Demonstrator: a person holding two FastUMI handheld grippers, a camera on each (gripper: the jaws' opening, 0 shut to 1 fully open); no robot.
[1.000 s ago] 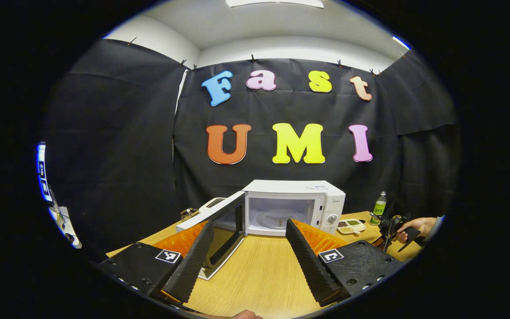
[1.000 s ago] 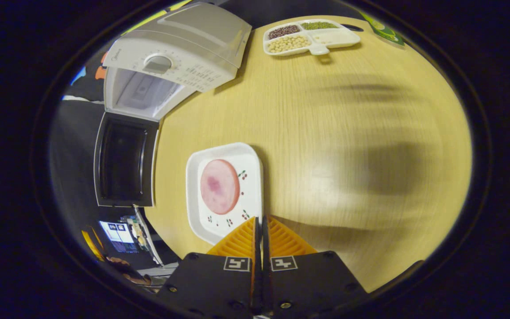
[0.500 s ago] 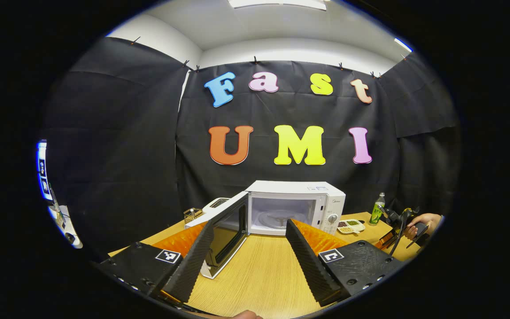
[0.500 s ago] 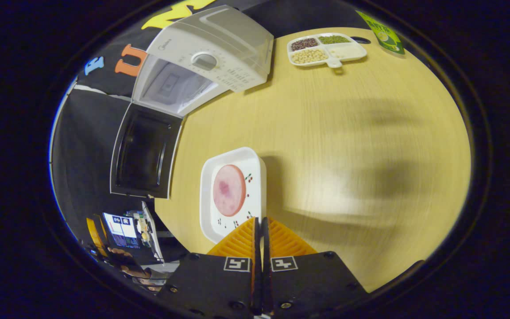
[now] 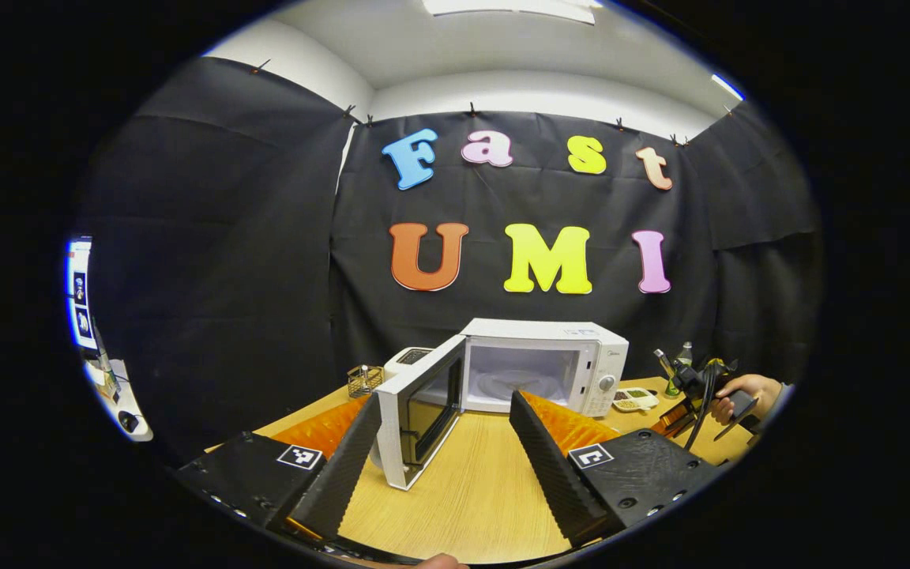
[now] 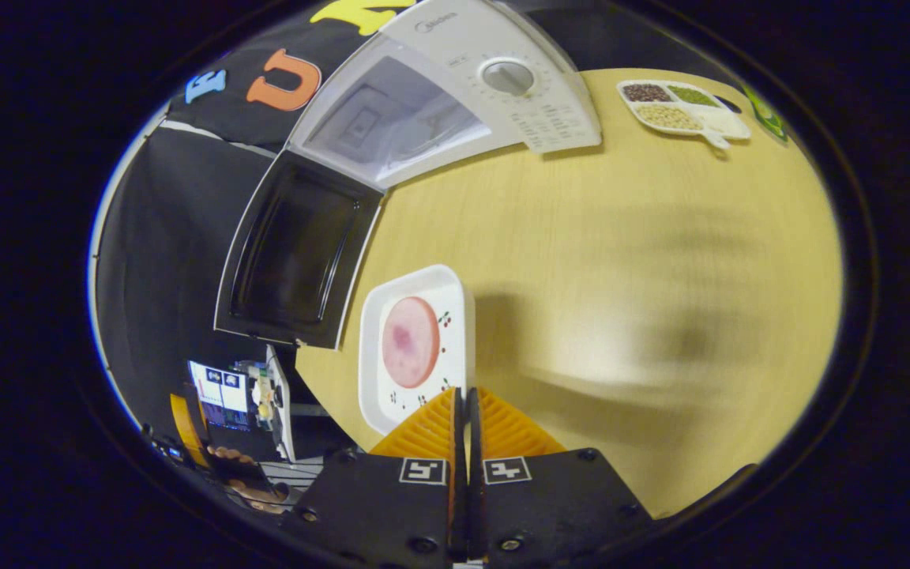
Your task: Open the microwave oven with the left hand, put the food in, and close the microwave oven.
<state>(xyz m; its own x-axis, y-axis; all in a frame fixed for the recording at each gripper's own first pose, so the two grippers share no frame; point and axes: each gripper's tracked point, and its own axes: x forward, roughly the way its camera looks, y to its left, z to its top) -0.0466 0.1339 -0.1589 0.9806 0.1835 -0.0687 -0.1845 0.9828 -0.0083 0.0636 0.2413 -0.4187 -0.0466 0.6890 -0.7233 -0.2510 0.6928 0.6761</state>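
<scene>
The white microwave stands at the back of the wooden table, its door swung wide open to the left and its cavity bare. My left gripper hangs open in front of it, apart from the door, with nothing between its fingers. In the right gripper view my right gripper is shut on the rim of a white square plate that carries a round pink slice of food. The plate is held above the table, near the open door and the microwave. A hand holds the right gripper at the far right.
A divided white dish of beans lies right of the microwave, with a green bottle behind it. A small wire basket and a white appliance stand left of the microwave. A lit screen is beyond the table's left edge.
My right gripper has carried the plate closer to the microwave, whose door and front now loom larger. My left gripper has drawn back and left, staying open.
</scene>
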